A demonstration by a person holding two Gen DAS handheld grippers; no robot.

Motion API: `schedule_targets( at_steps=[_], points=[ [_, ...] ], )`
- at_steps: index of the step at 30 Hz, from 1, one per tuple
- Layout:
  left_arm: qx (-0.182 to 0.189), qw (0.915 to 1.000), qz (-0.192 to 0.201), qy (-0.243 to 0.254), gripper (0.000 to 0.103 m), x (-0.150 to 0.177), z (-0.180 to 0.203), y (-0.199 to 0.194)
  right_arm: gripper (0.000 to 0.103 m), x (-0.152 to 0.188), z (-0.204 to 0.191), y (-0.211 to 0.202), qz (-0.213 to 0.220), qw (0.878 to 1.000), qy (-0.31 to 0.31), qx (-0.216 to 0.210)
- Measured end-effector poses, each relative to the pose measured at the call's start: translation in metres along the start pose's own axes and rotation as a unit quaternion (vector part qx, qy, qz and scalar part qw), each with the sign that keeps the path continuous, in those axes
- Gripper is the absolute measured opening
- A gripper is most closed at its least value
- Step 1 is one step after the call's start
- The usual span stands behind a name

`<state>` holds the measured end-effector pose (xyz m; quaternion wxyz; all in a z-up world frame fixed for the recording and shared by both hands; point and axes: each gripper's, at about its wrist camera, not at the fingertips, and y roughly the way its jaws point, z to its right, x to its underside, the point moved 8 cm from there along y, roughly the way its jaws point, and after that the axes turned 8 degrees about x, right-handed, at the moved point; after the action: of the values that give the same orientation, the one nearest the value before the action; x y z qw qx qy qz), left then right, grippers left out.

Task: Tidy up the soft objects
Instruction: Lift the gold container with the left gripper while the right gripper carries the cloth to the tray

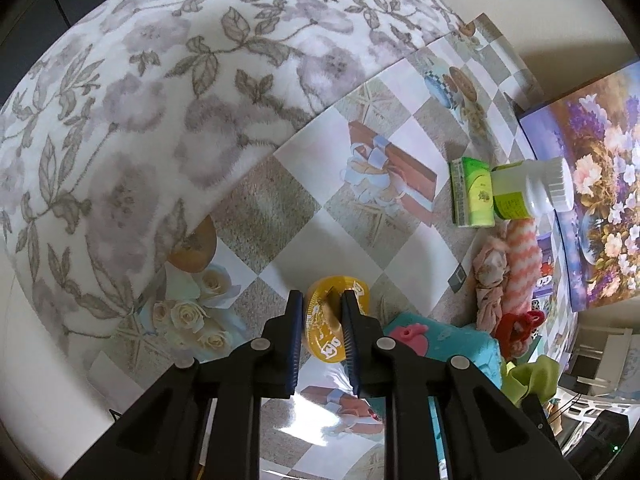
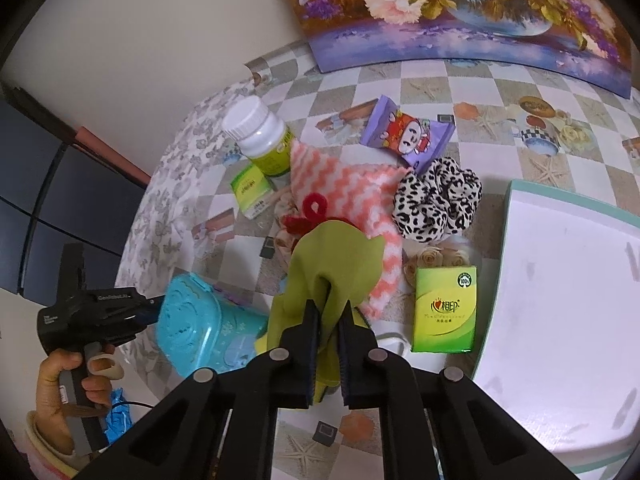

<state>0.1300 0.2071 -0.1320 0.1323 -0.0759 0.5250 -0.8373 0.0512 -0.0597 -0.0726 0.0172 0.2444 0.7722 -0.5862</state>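
My right gripper (image 2: 329, 310) is shut on a green cloth (image 2: 334, 256) and holds it above the table; the cloth also shows in the left wrist view (image 1: 534, 374). Under it lie a pink-and-white zigzag cloth (image 2: 344, 184), a red chenille piece (image 2: 310, 212) and a leopard-print scrunchie (image 2: 438, 198). My left gripper (image 1: 320, 300) is shut on a yellow round tin (image 1: 328, 328). A floral pink fabric (image 1: 490, 276) lies beside the zigzag cloth (image 1: 520, 260) in the left wrist view.
A white tray with a teal rim (image 2: 560, 300) stands at the right. A white-capped bottle (image 2: 260, 136), two green tissue packs (image 2: 444, 314) (image 2: 252, 190), a purple snack bag (image 2: 408, 136), a teal box (image 2: 196, 324), a flower painting (image 2: 460, 12) and a floral blanket (image 1: 140, 100) surround the pile.
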Motion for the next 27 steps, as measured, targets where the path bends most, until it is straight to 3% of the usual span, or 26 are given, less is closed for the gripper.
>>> schedule_targets(
  at_steps=[5,13,20,27],
  points=[
    [0.015,0.9997,0.020,-0.001,0.019,-0.007,0.007,-0.020,0.009,-0.004,-0.004,-0.016,0.015,1.000,0.002,-0.017],
    [0.058,0.9941,0.087,0.030,0.019,-0.014,0.049,-0.089,0.009,-0.021,-0.007,-0.079,0.091,0.995,-0.005,-0.027],
    [0.085,0.9776,0.153,0.117,0.019,0.009,0.127,-0.153,0.009,-0.035,0.018,-0.134,0.161,0.987,0.001,0.011],
    [0.113,0.9599,0.162,0.199,0.019,0.057,0.217,-0.152,0.009,-0.041,0.081,-0.162,0.189,0.978,0.044,0.079]
  ],
)
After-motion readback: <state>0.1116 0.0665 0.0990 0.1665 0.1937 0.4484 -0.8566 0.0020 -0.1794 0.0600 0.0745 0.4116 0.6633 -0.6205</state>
